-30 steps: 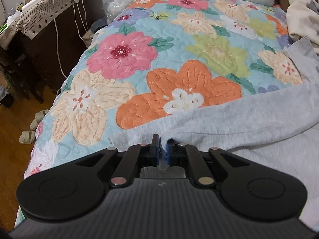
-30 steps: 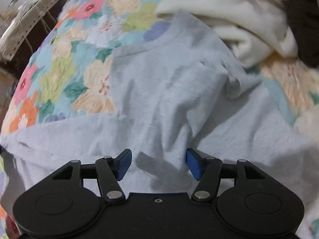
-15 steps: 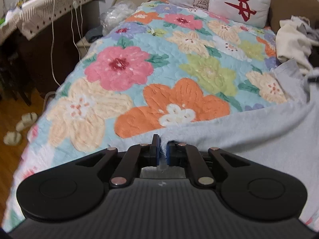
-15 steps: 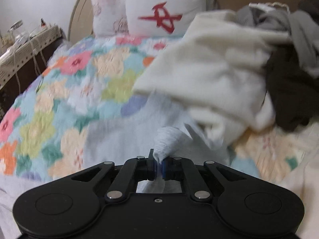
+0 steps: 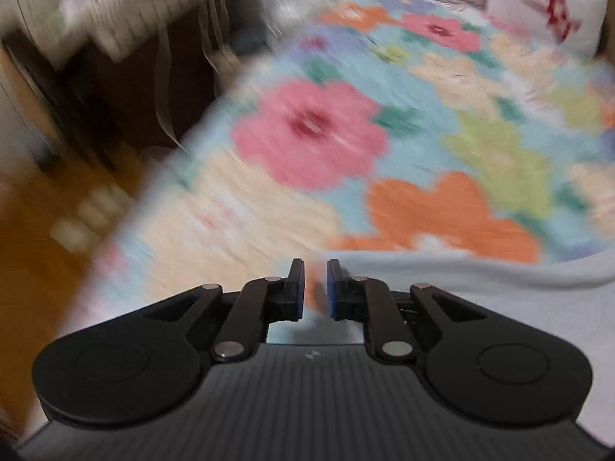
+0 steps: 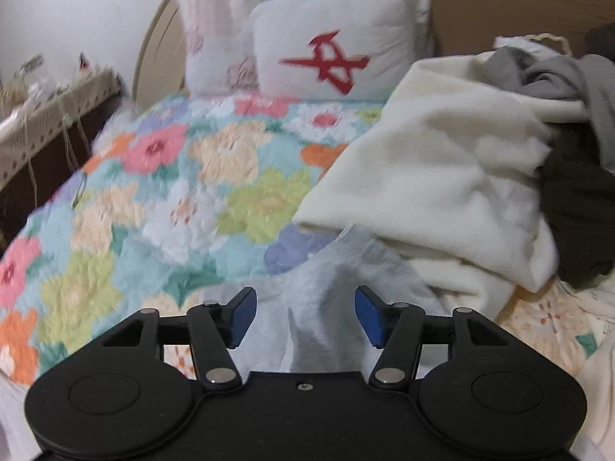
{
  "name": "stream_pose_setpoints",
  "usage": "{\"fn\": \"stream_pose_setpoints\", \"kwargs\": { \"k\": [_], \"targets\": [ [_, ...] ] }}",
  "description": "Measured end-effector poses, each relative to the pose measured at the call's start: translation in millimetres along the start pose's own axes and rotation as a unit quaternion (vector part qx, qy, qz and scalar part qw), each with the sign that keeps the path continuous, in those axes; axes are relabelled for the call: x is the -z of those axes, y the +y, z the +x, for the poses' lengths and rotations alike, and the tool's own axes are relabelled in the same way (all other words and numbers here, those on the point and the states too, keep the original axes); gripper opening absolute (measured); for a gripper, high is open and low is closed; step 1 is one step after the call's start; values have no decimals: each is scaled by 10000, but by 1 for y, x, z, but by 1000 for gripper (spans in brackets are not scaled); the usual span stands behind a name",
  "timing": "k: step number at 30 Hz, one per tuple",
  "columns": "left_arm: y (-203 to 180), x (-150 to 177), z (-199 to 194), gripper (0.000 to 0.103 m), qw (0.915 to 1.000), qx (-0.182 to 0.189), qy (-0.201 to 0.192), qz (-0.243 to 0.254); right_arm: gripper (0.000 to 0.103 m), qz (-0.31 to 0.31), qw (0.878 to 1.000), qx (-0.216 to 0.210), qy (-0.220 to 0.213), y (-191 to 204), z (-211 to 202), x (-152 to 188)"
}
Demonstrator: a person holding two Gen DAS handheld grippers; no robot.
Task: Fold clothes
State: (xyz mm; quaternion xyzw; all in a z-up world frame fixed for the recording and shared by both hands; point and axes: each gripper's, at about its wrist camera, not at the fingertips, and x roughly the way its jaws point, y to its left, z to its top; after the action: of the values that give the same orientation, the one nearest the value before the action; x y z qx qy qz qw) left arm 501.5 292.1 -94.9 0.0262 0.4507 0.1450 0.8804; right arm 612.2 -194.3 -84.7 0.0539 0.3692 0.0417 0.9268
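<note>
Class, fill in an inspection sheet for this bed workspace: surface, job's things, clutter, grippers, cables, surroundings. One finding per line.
Surface: floral quilt covering the bed.
Job's things: grey garment lying rumpled on the quilt.
Clutter: cream garment heaped with grey and dark clothes to its right.
Grippers: left gripper slightly open, holding nothing; right gripper wide open above the grey garment.
Cables: white cords hanging from the side table.
Surroundings: pillow with red mark, wooden floor.

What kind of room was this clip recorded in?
Most likely a home bedroom: a bed with a floral quilt, pillows against a curved headboard, and a clothes pile awaiting folding.
</note>
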Motion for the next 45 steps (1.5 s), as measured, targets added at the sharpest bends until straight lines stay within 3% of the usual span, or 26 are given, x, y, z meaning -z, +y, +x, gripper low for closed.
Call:
{"fn": "stream_pose_setpoints", "kwargs": {
  "k": [2, 4, 8, 12, 16, 20, 26, 28, 29, 30, 34, 38, 42, 45],
  "targets": [
    [2, 1, -5, 13, 9999, 54, 27, 114, 62, 240, 9995, -163, 84, -4, -6, -1],
    [10, 8, -14, 14, 9994, 335, 103, -59, 62, 417, 9981, -409, 191, -7, -13, 1],
    [16, 33, -36, 41, 9990, 402, 116, -145, 62, 304, 9927, -1042, 534, 7, -28, 25],
    [14, 64, -55, 51, 9985, 434, 243, -213, 62, -128, 9805, -1684, 1009, 33, -36, 58],
    [12, 95, -74, 53, 9978, 466, 371, -282, 62, -737, 9679, -1930, 1432, 64, -41, 86],
    [10, 126, -93, 56, 9968, 511, 496, -352, 62, -961, 9592, -2177, 1530, 84, -66, 111],
    [10, 146, -102, 58, 9910, 1043, 604, -582, 62, -1047, 9626, -2129, 1309, 73, -119, 141],
    [7, 152, -95, 52, 9893, 1089, 676, -695, 62, -907, 9673, -2022, 1234, 57, -130, 145],
    [3, 157, -95, 27, 9907, 1019, 604, -665, 62, -823, 9697, -1963, 1199, 48, -135, 147],
    [0, 161, -95, 12, 9920, 955, 529, -631, 62, -740, 9720, -1904, 1163, 39, -139, 148],
    [2, 175, -123, 8, 9923, 885, 124, -852, 62, -329, 9822, -1517, 1057, 5, -146, 155],
    [5, 185, -148, 3, 9948, 389, -28, -938, 62, 94, 9896, -1107, 916, -33, -162, 171],
    [16, 201, -127, 2, 9879, 468, 613, -1344, 62, 705, 9905, -817, 851, -76, -179, 190],
    [21, 201, -143, 6, 9840, 673, 582, -1545, 62, 1303, 9861, -641, 811, -112, -194, 206]
  ]
}}
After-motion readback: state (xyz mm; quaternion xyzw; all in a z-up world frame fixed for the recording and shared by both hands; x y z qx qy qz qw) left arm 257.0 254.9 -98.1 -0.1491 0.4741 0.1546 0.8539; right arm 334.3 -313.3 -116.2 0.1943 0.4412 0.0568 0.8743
